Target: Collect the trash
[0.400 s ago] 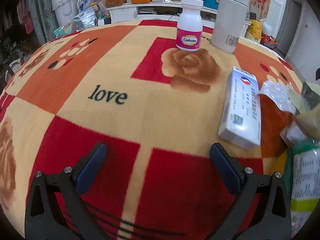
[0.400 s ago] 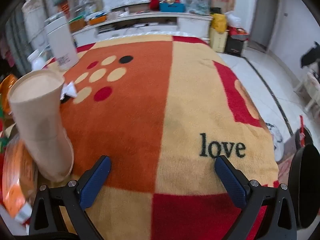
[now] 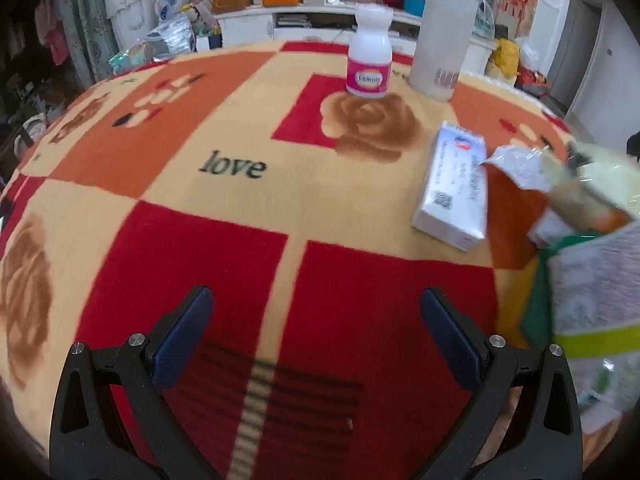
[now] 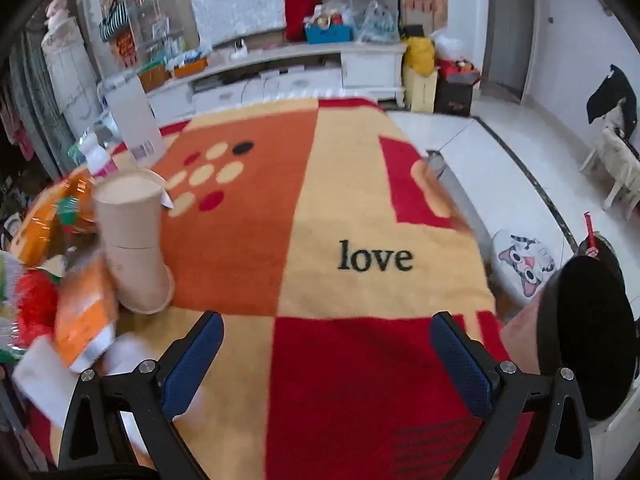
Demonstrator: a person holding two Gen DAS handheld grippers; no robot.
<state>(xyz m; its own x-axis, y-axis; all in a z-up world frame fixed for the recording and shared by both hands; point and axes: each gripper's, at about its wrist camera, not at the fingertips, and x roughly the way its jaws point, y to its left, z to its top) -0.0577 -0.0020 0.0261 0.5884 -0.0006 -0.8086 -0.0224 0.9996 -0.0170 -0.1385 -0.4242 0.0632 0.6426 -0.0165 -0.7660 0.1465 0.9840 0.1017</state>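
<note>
Blanket (image 3: 240, 208) reading "love", pink-labelled bottle (image 3: 369, 60) – text blurred, both grippers' jaws wide, empty

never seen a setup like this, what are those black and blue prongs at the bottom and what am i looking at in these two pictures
Those prongs are the fingers of two hand-held grippers, each carrying its own camera looking forward. One picture is from the left gripper, the other from the right gripper. Both stand open and hold nothing. Below lies a patterned blanket reading "love". On it stand a white pill bottle and a tall white container; a white box lies flat beside crumpled wrappers. The right view shows stacked, upside-down paper cups.
</note>
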